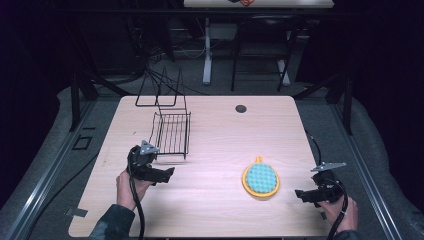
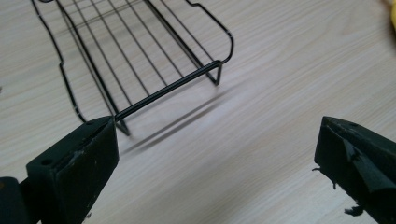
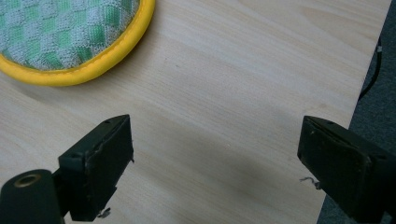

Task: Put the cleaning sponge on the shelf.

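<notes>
A black wire rack [image 1: 171,131] stands on the left half of the light wooden table [image 1: 215,135]; its near bar and foot appear in the left gripper view [image 2: 163,88]. A round pot holder [image 1: 260,180] with a green checked face and yellow rim lies right of centre, its edge also in the right gripper view [image 3: 74,42]. My left gripper [image 1: 169,174] is open just in front of the rack, nothing between its jaws [image 2: 217,158]. My right gripper [image 1: 298,193] is open near the table's right edge, right of the pot holder, with bare table between its jaws [image 3: 215,158].
A second bent wire frame [image 1: 159,90] stands behind the rack at the table's back. A small dark round hole [image 1: 241,108] sits near the back edge. Table legs and cables stand on the floor beyond. The table's right edge [image 3: 359,93] is close to my right gripper.
</notes>
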